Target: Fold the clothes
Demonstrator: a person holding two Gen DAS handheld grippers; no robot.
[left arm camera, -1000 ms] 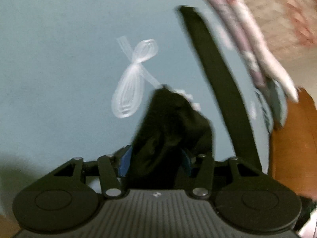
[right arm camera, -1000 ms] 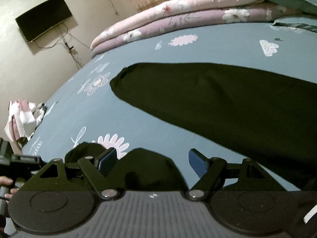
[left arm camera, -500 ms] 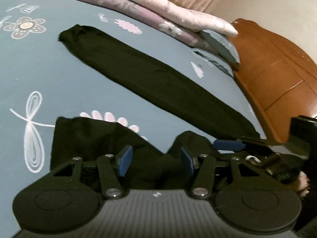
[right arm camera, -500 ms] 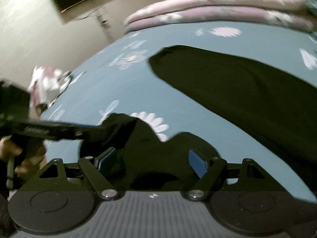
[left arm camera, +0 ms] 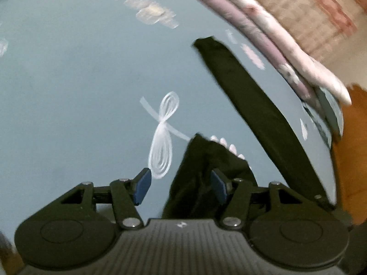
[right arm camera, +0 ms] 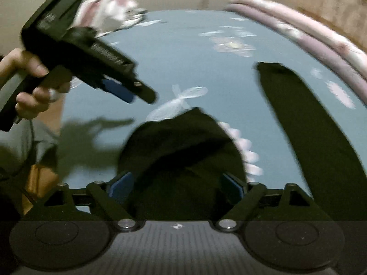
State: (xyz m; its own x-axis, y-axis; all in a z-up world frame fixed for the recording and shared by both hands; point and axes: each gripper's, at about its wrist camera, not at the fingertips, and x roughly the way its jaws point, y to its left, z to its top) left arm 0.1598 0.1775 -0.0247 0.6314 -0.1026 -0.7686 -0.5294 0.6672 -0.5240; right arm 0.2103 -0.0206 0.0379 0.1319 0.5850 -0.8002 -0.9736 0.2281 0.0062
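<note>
Item: black garment (right arm camera: 183, 151), laid on the blue bed sheet (left arm camera: 68, 91); one long part (left arm camera: 257, 114) is stretched flat toward the quilts (left arm camera: 263, 23), the other is bunched near the grippers.

Left gripper (left arm camera: 181, 184): fingers just opened further, released; cloth touches only the right pad.

Right gripper (right arm camera: 176, 186): fingers spread wider, nothing clenched.

Judgement: fold just dropped; bunched part needs smoothing.
</note>
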